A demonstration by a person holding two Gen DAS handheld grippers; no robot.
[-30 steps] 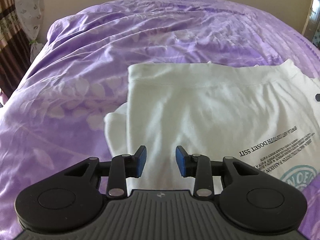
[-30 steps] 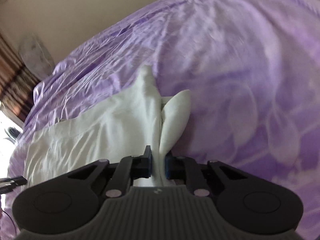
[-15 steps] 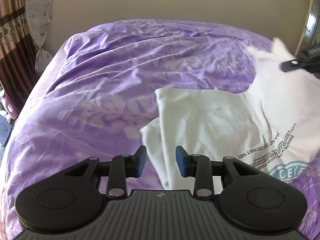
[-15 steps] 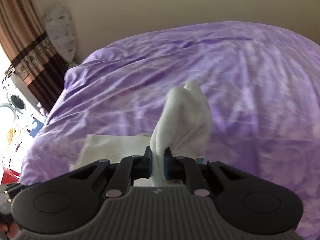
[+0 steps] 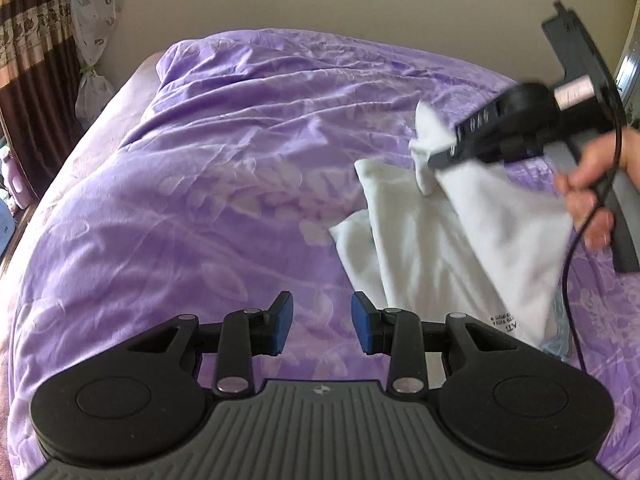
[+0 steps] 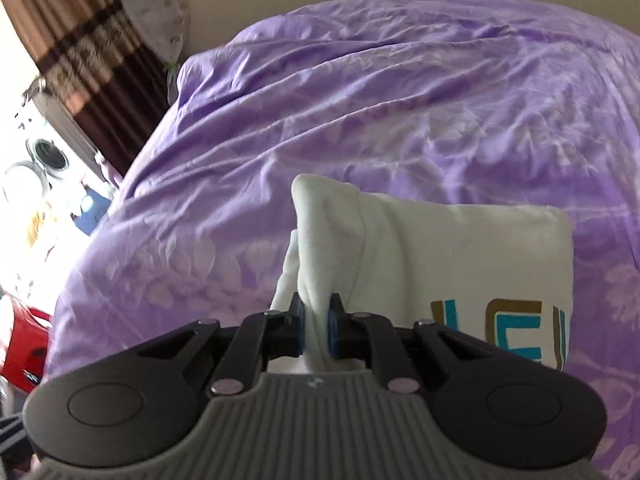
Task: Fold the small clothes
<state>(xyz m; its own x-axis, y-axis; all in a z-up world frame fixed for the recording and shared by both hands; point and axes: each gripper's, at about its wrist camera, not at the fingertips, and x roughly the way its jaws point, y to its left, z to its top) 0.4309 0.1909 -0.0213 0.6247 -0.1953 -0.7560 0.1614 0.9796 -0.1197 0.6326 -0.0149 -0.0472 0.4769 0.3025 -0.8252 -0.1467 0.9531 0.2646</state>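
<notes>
now the white t-shirt (image 5: pixel 432 240) is lying along the bed's (image 5: pixel 224 168) right side, its long axis running toward the headboard end, one lifted edge pinched tight in the right gripper (image 6: pixel 316 328), clearly the nearer one. the left gripper (image 5: pixel 321 322) is hovering half-open and empty beside it. compared with a second ago, that edge is crossing leftward over the shirt.
</notes>
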